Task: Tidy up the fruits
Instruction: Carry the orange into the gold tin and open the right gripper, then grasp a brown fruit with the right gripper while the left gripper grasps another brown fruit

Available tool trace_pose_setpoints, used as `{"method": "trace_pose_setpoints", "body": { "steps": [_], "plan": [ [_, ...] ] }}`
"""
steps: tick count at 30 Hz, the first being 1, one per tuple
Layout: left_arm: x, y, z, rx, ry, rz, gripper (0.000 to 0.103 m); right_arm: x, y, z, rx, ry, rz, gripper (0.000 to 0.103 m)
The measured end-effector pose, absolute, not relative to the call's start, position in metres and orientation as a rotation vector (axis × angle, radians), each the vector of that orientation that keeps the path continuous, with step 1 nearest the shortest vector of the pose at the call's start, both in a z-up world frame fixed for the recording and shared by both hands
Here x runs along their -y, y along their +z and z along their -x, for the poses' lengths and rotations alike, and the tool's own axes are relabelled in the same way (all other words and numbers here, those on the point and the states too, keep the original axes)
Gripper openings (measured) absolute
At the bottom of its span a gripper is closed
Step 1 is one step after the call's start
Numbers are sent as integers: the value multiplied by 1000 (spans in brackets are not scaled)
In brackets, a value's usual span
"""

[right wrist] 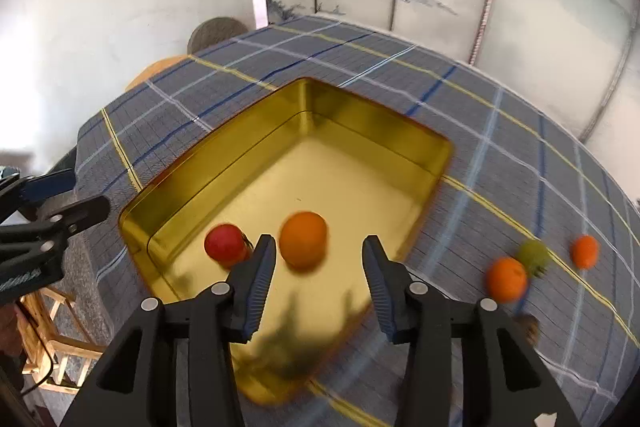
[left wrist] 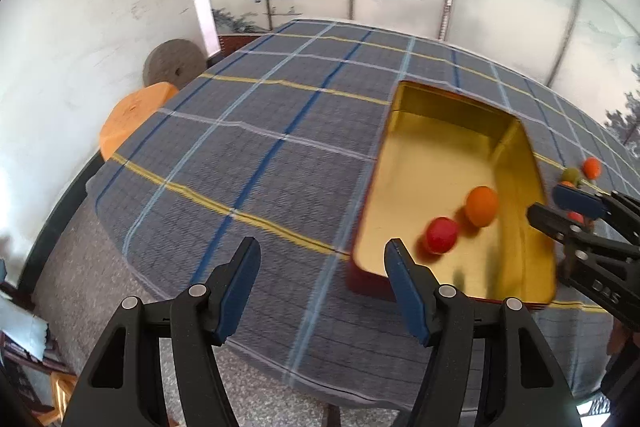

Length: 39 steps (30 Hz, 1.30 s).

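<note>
A gold tin [left wrist: 456,99] [right wrist: 360,123] with a red outside sits on the plaid tablecloth. Inside it lie an orange fruit [left wrist: 482,205] [right wrist: 303,241] and a red fruit [left wrist: 441,235] [right wrist: 226,246]. My right gripper [right wrist: 320,241] [left wrist: 548,205] hovers open over the tin's near corner; the orange fruit lies below, free of its pads. My left gripper [left wrist: 322,255] [right wrist: 80,193] is open and holds nothing, over the cloth left of the tin. On the cloth to the right of the tin lie two orange fruits [right wrist: 507,279] [right wrist: 585,251] and a green one [right wrist: 533,254].
The table edge runs close below both grippers, with speckled floor beyond. An orange stool [left wrist: 132,115] and a grey stone disc [left wrist: 174,65] stand by the wall at the far left. A wooden frame [right wrist: 52,327] is low left. A painted screen stands behind the table.
</note>
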State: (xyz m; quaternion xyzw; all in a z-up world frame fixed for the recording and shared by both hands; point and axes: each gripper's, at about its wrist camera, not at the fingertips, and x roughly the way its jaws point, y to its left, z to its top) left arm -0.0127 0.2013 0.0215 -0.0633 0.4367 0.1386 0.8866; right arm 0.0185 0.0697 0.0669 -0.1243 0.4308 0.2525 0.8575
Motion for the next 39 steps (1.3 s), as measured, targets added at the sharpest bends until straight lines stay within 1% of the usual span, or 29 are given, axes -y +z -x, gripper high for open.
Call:
{"method": "trace_pose_setpoints", "body": {
  "steps": [8,12,16,22,31,33,36,39],
  "plan": [
    [-144,33,10,-886,132,70,65,28,88,23,-869,392,234,46],
    [-113,31,8,-893,46,39,65,86,83,42,-909,280,220,46],
    [-80,28,4,-903,-34,2,65,116,68,54,-949,222,206,46],
    [-40,25,1,-910,-133,-28,65,121,41,49,-978,217,175,46],
    [-9,14,-11,-951,-208,-30,65,113,17,24,-972,223,159,45],
    [-5,11,-16,-968,-220,-20,65,112,14,21,-975,238,155,43],
    [2,7,-21,-984,-232,-19,65,112,12,22,-956,250,151,37],
    [10,3,-26,-997,-240,-27,65,116,12,21,-950,259,144,36]
  ]
}}
